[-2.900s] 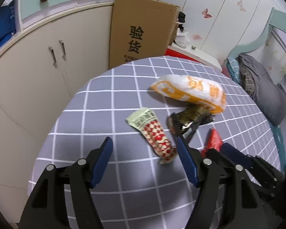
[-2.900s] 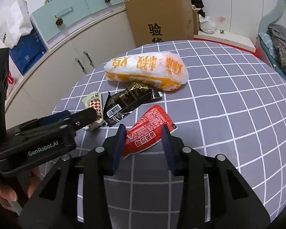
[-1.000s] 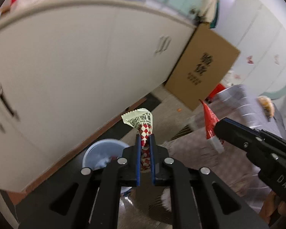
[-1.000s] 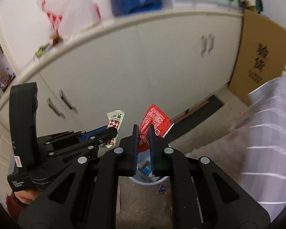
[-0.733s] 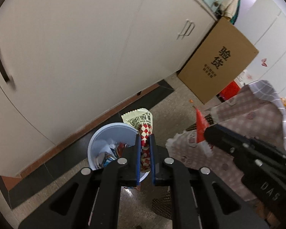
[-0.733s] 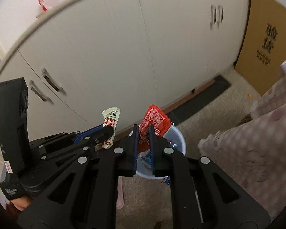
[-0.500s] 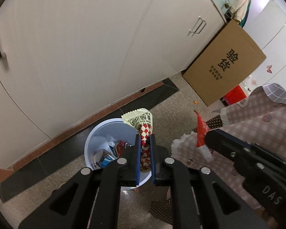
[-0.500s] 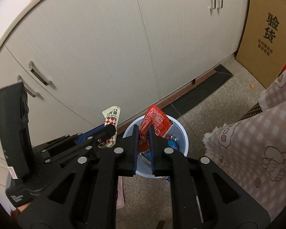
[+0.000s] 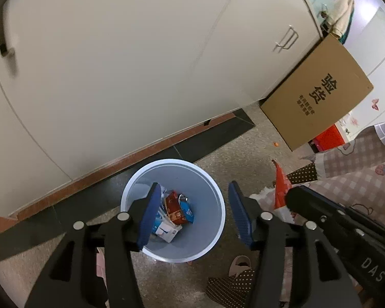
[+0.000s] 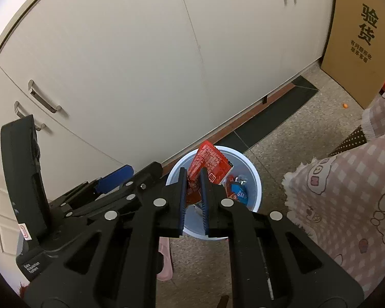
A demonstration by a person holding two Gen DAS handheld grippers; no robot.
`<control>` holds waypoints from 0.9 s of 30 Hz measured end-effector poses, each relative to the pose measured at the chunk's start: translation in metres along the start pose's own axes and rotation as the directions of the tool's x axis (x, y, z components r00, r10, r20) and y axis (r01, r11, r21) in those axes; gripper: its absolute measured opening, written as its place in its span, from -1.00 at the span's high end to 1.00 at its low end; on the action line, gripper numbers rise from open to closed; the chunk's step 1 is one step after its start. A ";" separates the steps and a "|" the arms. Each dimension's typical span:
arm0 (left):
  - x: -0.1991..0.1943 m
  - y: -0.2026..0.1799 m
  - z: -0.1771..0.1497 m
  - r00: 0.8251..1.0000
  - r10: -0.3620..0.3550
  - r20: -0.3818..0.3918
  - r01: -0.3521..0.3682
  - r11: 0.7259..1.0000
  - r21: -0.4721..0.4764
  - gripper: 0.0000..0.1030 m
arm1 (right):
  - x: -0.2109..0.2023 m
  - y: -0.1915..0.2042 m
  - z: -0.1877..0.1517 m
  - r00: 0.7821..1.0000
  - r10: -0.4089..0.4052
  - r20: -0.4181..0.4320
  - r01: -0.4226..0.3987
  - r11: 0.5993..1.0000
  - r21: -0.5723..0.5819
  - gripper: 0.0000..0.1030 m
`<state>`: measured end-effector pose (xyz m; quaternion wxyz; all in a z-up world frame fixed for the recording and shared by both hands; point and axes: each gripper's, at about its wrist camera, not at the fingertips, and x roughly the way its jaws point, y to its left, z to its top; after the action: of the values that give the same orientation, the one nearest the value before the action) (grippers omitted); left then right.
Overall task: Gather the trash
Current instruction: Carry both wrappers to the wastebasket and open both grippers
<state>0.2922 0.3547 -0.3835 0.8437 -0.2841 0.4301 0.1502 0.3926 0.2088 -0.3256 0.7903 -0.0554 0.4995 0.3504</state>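
I hold two grippers over one bin [image 9: 213, 192] — a pale blue round bucket on the speckled floor, just in front of the white cabinets [image 9: 115, 64]. My left gripper [image 9: 195, 213] points steeply down into the bin's mouth; its jaws are opening and nothing is between the blue pads [image 9: 148, 215], only the bin's inside showing through the gap. My right gripper [image 10: 193, 192] is clamped on one red wrapper [image 10: 208, 164], the pads squeezing its lower end. The wrapper's long axis runs straight out along the fingers, so its free end points ahead and away from me, standing past the fingertips and over the near-left part of the bin's opening. From the left gripper's view the same wrapper shows edge-on as a thin red sliver, off to the right of my left fingers and just outside the bin's rim. Down in the bin, straight ahead of and below both grippers, lies a small heap of wrappers [image 9: 174, 210]: I count at least one red-orange pack, one blue one and one white carton with blue print; more may lie under them, I cannot tell. One brown cardboard box [image 10: 359, 38] with black characters leans on the cabinets, far right of both grippers. One pink checked cloth [image 10: 346, 192] hangs at my right, near the bin but not touching it.
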 end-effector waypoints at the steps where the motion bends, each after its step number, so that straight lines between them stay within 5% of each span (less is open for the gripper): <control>1: 0.001 0.002 -0.001 1.000 0.003 -0.004 -0.003 1.000 -0.005 -0.05 | 0.002 -0.001 0.000 1.000 0.001 -0.001 -0.001 1.000 0.000 0.79; 20: -0.001 0.023 0.004 0.999 0.038 -0.017 -0.039 0.997 -0.064 -0.08 | 0.012 0.001 0.013 0.997 0.038 0.069 -0.041 0.998 0.044 0.74; 24: 0.000 0.026 0.005 0.999 0.033 -0.026 -0.035 0.996 -0.080 -0.12 | 0.010 0.000 0.015 0.994 0.041 0.098 -0.047 0.997 0.054 0.27; 27: -0.001 0.027 0.004 0.999 0.034 -0.027 -0.036 0.996 -0.080 -0.12 | 0.007 0.001 0.016 0.993 0.043 0.106 -0.049 0.997 0.061 0.20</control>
<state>0.2812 0.3784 -0.3905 0.8233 -0.3123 0.4392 0.1784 0.4057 0.2197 -0.3237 0.8084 -0.0004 0.4695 0.3549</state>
